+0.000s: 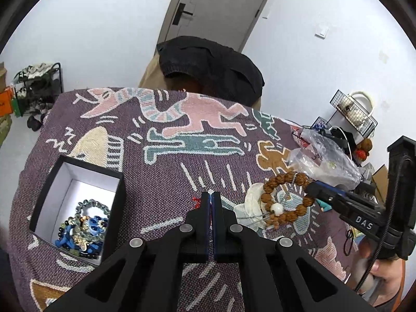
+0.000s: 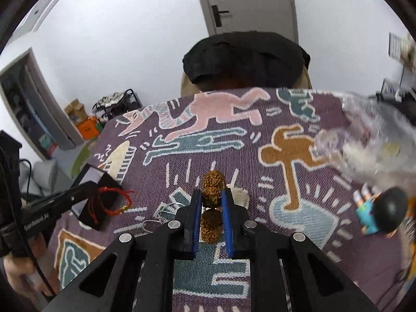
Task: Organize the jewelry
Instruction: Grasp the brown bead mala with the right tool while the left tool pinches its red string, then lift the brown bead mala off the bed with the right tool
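1. Brown, knobbly seed beads — a bracelet (image 2: 212, 200) — sit clamped between the blue pads of the right gripper (image 2: 211, 202); in the left wrist view the same bracelet (image 1: 286, 197) hangs as a full ring from that gripper's (image 1: 310, 189) tips, clear of the cloth, with one white bead at its lower edge.
2. The left gripper (image 1: 211, 195) has its jaws pressed fully together, and a thin red cord bracelet (image 2: 114, 201) dangles from its tips (image 2: 95, 186), as the right wrist view shows.
3. Beneath the brown bracelet a pale white pouch (image 1: 249, 205) and some thin silver wire pieces (image 2: 162, 213) lie on the patterned purple cloth (image 1: 166, 171).
4. To the left stands an open black box (image 1: 121, 202) with a white lining, holding a heap of blue, green and dark beaded jewelry (image 1: 83, 231).
5. Further right — a crumpled clear plastic bag (image 1: 322, 156) and a small doll (image 2: 382, 210) in a turquoise top.
6. Beyond the table: a dark garment (image 1: 210, 70), a grey door (image 1: 215, 5).
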A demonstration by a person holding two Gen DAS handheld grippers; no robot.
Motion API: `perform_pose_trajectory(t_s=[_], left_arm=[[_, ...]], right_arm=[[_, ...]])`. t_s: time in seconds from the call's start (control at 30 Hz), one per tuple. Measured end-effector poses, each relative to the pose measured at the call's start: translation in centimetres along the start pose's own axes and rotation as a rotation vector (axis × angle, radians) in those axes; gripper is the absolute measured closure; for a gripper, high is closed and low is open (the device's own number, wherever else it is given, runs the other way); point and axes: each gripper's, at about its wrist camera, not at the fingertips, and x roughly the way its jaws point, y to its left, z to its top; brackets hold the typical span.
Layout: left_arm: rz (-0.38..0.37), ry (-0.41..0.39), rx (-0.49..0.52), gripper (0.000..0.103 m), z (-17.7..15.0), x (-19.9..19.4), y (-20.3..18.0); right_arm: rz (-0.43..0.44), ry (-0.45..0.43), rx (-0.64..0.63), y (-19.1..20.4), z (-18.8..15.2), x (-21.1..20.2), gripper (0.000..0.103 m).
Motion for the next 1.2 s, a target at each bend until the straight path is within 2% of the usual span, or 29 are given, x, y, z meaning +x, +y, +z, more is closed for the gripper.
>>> perform_pose_trajectory(t_s=[0.2, 0.43, 0.67, 0.8, 0.97, 1.13, 1.2], left_arm=[[-0.005, -0.019, -0.005, 0.103, 0.4, -1.0, 0.3], [-0.015, -0.047, -0.006, 0.103, 0.9, -2.4, 0.4], [-0.026, -0.076, 0.0, 0.103, 1.4, -4.0, 0.3], [-0.034, -0.094, 0.004, 0.103, 1.6, -4.8, 0.3], [-0.036, -0.097, 0.003, 0.103, 1.5, -5.0, 0.6], [-0.02, -0.081, -0.009, 0.103, 1.2, -4.5, 1.7], [0.018, -0.06, -0.01, 0.103, 0.9, -3.8, 2.3]], right_arm=[[-0.025, -0.021, -0.094, 1.6, 1.5, -2.7, 0.087], [-0.071, -0.032, -0.262, 5.5, 2.8, -5.6, 0.087], [-0.087, -0.103, -0.334, 8.2, 4.4, -9.6, 0.087], [-0.109, -0.127, -0.366, 9.5, 4.7, -10.4, 0.087], [-0.097, -0.07, -0.378, 10.3, 3.5, -7.2, 0.087], [-0.082, 0.064, -0.333, 9.4, 0.9, -0.6, 0.087], [-0.065, 0.107, -0.31, 9.1, -0.1, 1.2, 0.087]])
